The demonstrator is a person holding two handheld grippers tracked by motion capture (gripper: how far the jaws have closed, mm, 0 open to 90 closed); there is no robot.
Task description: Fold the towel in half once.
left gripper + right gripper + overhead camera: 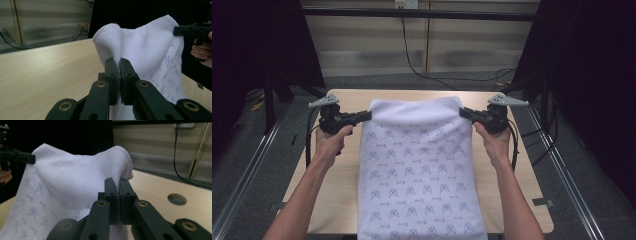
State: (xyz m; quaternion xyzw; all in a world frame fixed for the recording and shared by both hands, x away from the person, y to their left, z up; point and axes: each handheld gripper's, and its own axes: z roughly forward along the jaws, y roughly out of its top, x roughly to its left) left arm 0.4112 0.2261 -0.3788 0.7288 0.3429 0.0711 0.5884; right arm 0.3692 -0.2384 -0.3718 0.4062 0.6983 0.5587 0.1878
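Both forearms outstretched, left gripper (pixel 368 115) and right gripper (pixel 463 111) jaws clamped.

The right claw (pixel 119 182) pinches a corner of the white patterned towel (pixel 70 182) above the bench (pixel 155 187); the left claw (pixel 30 158) grips the far corner.

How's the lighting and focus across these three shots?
High view: towel and table evenly lit, surroundings black, slightly soft. Left gripper view: jaws dim but sharp, towel bright, far wall blurred. Right gripper view: towel crisp, dark backdrop on the left side, no glare.

Pale wooden table (pixel 337 165) (dark surrounds), beige wall (pixel 372 45)
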